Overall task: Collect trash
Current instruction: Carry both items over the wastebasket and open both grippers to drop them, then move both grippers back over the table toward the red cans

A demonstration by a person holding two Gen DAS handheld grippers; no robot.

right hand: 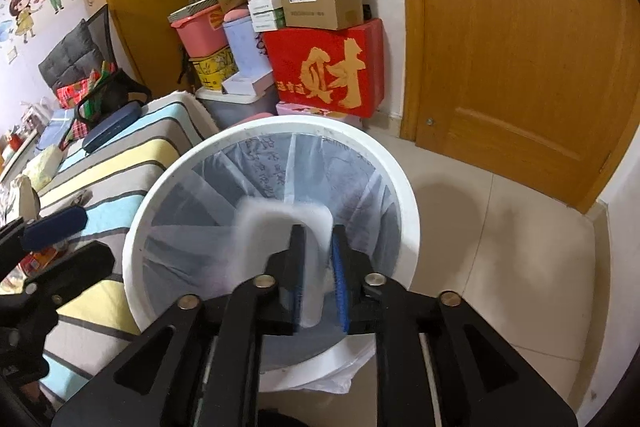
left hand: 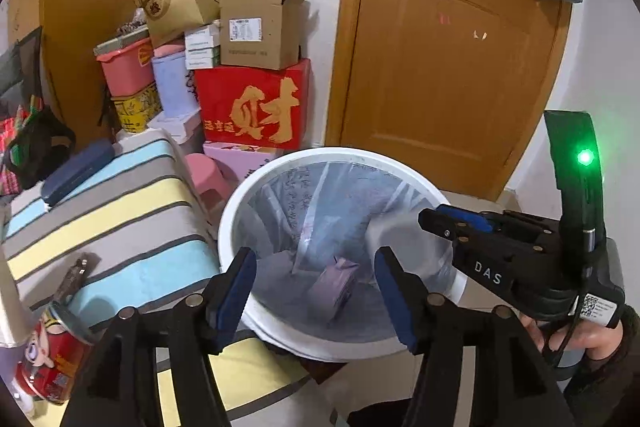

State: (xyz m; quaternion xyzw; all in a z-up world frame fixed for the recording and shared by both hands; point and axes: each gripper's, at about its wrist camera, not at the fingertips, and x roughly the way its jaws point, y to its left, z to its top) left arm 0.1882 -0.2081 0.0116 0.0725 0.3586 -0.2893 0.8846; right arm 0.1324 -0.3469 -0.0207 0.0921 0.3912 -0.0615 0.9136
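Two grippers over bin [right hand: 404, 183]: left gripper [left hand: 316, 291] apart, right gripper [right hand: 318, 267] clamps blurred white trash [right hand: 280, 223]

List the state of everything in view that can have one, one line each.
Left claw: open, empty, above the bin.
Right claw: shut on a blurred white item over the bin mouth.
Trash bin: open-topped, lined with a bag, purple carton inside.
Door: closed.
Cardboard box: flaps open.
Red can: tilted on the striped cloth's edge.
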